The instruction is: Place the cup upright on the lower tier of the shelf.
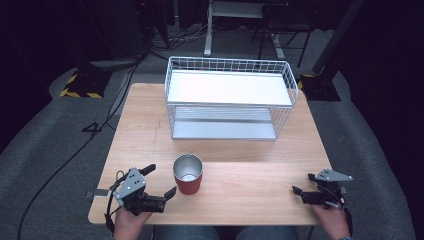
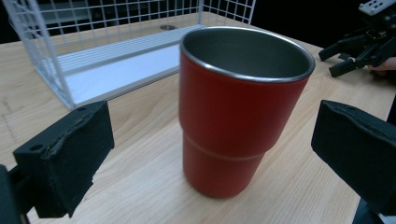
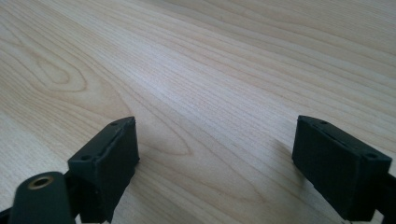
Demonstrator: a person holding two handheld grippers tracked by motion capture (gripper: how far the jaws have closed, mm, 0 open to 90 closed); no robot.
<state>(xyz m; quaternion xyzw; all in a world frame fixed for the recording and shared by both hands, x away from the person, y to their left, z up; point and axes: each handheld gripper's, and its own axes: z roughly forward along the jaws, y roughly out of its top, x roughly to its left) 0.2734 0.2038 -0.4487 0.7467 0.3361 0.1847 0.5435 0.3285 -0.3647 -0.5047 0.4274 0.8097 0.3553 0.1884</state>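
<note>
1. The cup (image 1: pixel 188 173) is judged stiff and fairly light: a steel liner under a red coat, empty as far as the high view shows.
2. The smooth coat could prove slippery; the grip is best taken on the upper body, above the narrower stepped base, with the pads squarely on opposite sides.
3. The cup (image 2: pixel 240 107) is seen as a red tumbler with a bare metal rim, upright.
4. It stands on the worktop (image 1: pixel 250 170) near the front edge, in front of the wire rack (image 1: pixel 229 97) and apart from it.
5. The left hand-held gripper (image 1: pixel 162 181) is held wide apart beside the cup, nothing clamped.
6. The right hand-held gripper (image 1: pixel 302 184) is likewise apart, low over bare worktop, well away.
</note>
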